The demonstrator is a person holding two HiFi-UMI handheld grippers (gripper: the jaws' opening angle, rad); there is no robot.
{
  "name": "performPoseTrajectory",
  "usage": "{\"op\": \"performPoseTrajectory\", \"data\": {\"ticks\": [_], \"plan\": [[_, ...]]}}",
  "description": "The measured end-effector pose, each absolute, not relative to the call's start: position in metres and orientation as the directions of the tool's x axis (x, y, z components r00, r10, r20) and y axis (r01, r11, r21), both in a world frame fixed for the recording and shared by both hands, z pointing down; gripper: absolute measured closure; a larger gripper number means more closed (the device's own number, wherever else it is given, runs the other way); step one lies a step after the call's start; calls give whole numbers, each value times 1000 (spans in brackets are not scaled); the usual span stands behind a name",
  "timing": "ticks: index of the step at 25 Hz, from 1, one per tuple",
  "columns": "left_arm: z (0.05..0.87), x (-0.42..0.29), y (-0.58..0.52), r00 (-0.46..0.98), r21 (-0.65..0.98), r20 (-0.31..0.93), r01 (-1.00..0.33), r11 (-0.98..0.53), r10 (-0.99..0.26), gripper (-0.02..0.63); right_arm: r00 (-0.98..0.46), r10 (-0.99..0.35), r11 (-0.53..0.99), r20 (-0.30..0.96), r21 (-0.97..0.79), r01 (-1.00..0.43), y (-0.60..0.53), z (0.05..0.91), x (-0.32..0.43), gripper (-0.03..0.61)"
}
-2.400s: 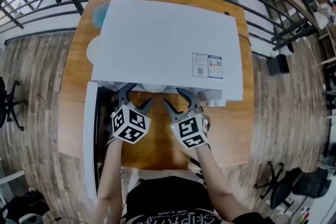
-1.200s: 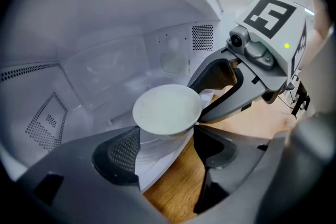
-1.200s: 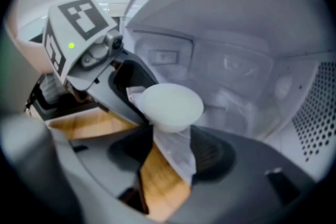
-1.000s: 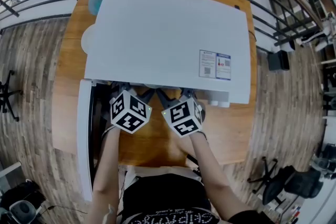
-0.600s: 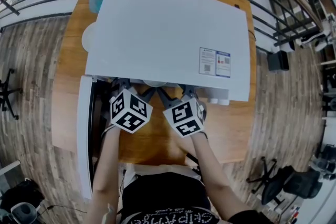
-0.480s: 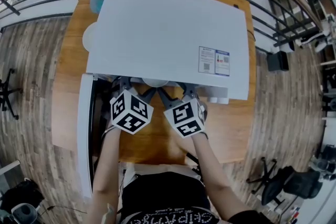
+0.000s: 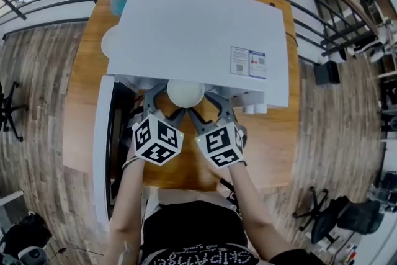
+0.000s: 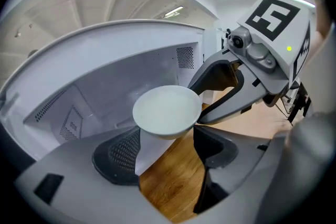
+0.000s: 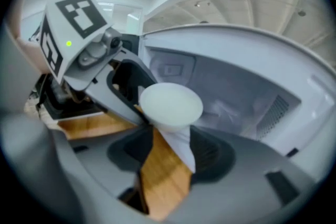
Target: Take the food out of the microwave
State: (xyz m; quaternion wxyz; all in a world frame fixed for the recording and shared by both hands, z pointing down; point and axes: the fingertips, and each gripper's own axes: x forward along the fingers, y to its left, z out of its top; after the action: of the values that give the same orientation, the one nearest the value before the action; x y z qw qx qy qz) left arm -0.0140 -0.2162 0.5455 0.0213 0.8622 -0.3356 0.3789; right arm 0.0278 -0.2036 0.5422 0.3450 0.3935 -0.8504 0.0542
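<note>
Microwave (image 7: 198, 40) sits on the wood table (image 7: 273, 146), door (image 7: 102, 152) swung open at far left. Left gripper (image 7: 164, 102) is at the cavity mouth, jaws spread and closed around the base of the white bowl (image 7: 185, 94), one jaw on each side. The bowl is at the front edge of the opening, just outside the cavity and clear of the tabletop, upright. Right gripper (image 7: 203, 105) comes in from the other side, jaws likewise spread and clamped on the same bowl. The grippers angle toward each other, marker cubes side by side.
</note>
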Motion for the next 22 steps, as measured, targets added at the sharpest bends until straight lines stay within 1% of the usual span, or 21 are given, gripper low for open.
{"op": "performPoseTrajectory", "data": {"ticks": [22], "plan": [[520, -9, -143, 482, -271, 632, -596, -756, -607, 275, -459, -660, 679, 595, 211, -703, -131, 518, 33, 350]]}}
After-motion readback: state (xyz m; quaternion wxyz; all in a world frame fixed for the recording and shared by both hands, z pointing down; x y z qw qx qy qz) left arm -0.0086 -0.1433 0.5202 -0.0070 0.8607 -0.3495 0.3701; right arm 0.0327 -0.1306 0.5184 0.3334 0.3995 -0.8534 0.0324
